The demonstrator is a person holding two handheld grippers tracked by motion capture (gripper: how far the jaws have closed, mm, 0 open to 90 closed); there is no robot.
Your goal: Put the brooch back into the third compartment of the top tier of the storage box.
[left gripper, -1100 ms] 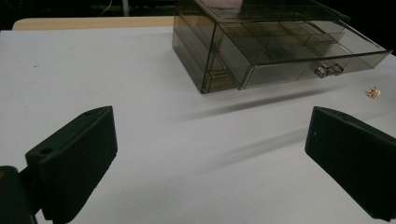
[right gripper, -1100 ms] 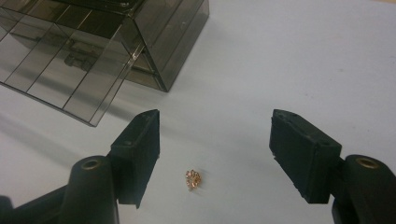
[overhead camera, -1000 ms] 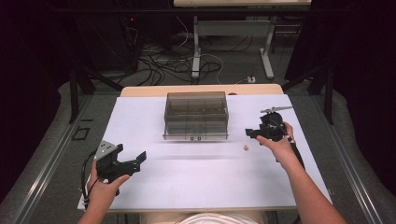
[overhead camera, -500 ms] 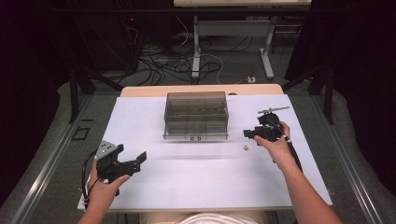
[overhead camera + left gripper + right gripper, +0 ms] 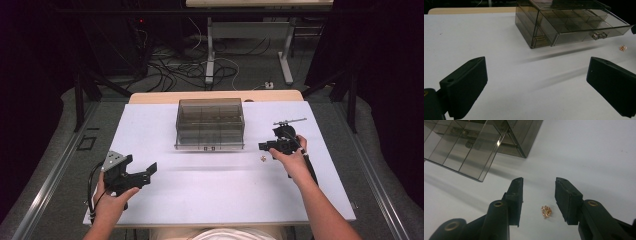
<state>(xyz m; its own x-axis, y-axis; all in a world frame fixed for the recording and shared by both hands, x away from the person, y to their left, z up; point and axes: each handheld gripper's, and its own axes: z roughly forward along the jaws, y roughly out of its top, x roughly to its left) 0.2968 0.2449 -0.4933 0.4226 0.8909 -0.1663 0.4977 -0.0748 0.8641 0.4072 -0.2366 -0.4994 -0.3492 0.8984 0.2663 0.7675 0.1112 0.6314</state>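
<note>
- Now the right gripper (image 5: pixel 261 146) is seen lower and nearer the person than a second ago, closer to the small gold trinket (image 5: pixel 262 159) on the white worktop (image 5: pixel 215 195).
- Its fingers (image 5: pixel 515 197) have just been closing; they are narrowed but still apart, and the trinket (image 5: pixel 546 211) lies between them on the worktop, touched by neither finger as far as can be told.
- Nothing is gripped by the right gripper.
- The left gripper (image 5: pixel 145 172) is found where it was a second ago, at the near left of the worktop, held in the left hand (image 5: pixel 112 200).
- Its fingers (image 5: pixel 465 85) are spread wide, with only bare worktop between them; nothing is held.
- The smoky clear drawer box (image 5: pixel 210 123) is unchanged at the back middle of the worktop, its drawer (image 5: pixel 584 27) pulled partly out toward the person.
- The trinket is placed just in front of the box's right corner, apart from it.
- Counted: two grippers, one drawer box, one trinket, and two small knobs (image 5: pixel 599 35) on the drawer front.
- Compartments are seen inside the drawer; their contents cannot be made out.
</note>
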